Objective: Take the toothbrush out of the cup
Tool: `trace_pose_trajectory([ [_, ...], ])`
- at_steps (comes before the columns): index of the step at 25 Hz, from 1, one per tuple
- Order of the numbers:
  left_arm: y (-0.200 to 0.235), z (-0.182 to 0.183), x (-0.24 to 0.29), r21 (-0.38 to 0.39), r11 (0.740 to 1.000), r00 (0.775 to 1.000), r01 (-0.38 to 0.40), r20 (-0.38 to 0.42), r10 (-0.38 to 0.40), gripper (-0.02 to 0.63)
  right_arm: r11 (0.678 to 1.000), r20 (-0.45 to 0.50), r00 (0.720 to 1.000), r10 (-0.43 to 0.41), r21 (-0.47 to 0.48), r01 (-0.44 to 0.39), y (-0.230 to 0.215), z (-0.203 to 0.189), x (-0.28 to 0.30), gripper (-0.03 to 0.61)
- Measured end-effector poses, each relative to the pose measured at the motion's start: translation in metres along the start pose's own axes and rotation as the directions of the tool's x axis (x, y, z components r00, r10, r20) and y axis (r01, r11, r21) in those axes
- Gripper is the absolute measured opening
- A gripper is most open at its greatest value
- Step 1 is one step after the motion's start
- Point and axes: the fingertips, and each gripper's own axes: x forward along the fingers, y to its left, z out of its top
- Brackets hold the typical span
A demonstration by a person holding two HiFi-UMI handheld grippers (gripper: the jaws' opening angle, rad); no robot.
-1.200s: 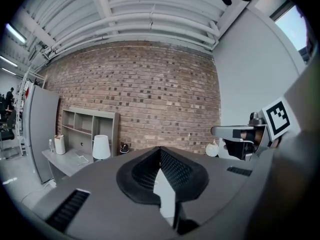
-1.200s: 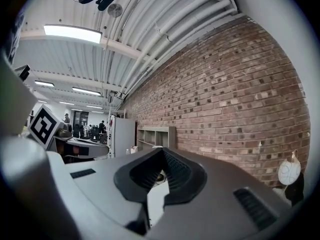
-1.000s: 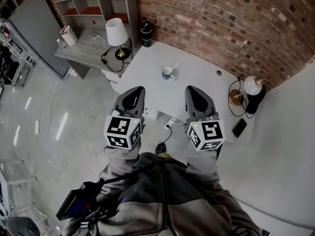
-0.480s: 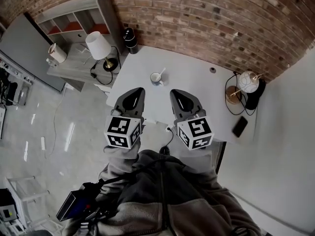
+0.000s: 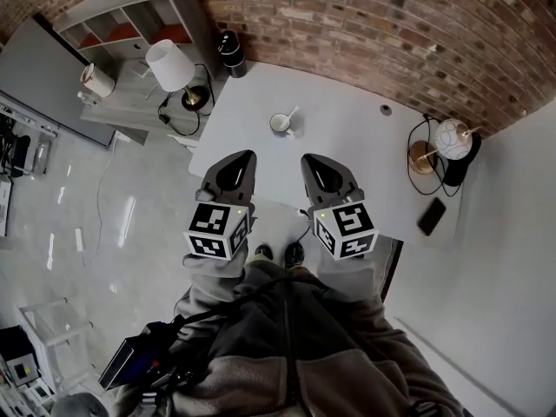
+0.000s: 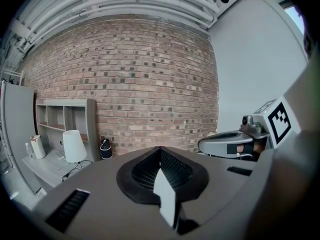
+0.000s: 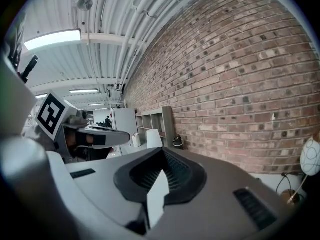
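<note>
Seen from above, a person in a grey fleece jacket (image 5: 287, 346) stands at the near edge of a white worktop (image 5: 365, 159) that backs onto a red brick wall (image 5: 391, 24). A small white cup (image 5: 280, 122) stands on the worktop, on the side toward the wall. A white toothbrush (image 5: 294, 113) stands in the cup, its upper end leaning out to the right, with nothing touching it.

The left tool (image 5: 236, 160) is grey with a black-and-white marker cube at its back. It hovers on the person's side of the cup, slightly to the left and well apart from it. The right tool (image 5: 320, 162) hovers on the person's side of the cup, slightly to the right, also well apart. In each tool's own view its black ribbed jaws are pressed together along one seam, with nothing between them, and point toward the brick wall.

Left of the cup, past the worktop's edge, a table lamp with a white shade (image 5: 167, 62) stands on a lower grey surface. A black cylinder (image 5: 231, 52) stands behind and left of the cup, near the wall. Far right of the cup, a flat black phone (image 5: 430, 216) lies on the worktop.
</note>
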Motion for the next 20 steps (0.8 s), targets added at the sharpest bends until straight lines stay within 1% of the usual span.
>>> trace_pose_trajectory([
  [10, 0.042, -0.045, 0.016, -0.076, 0.997, 0.998, 0.023, -0.057, -0.027, 0.005, 0.999, -0.045, 0.998, -0.036, 0.013, 0.037, 0.013, -0.016, 0.040, 0.002],
  [13, 0.052, -0.057, 0.022, -0.104, 0.994, 0.997, 0.028, -0.072, -0.036, 0.005, 0.998, -0.062, 0.997, -0.039, 0.052, 0.042, 0.010, -0.025, 0.052, 0.002],
  [15, 0.059, -0.067, 0.027, -0.121, 0.992, 0.995, 0.031, -0.090, -0.042, 0.005, 0.996, -0.080, 0.996, -0.042, 0.081, 0.049, 0.006, -0.034, 0.062, 0.002],
  [20, 0.074, -0.106, 0.036, -0.170, 0.985, 0.988, 0.014, -0.152, -0.040, 0.005, 0.992, -0.156, 0.987, -0.048, 0.105, 0.065, -0.004, -0.072, 0.081, 0.002],
])
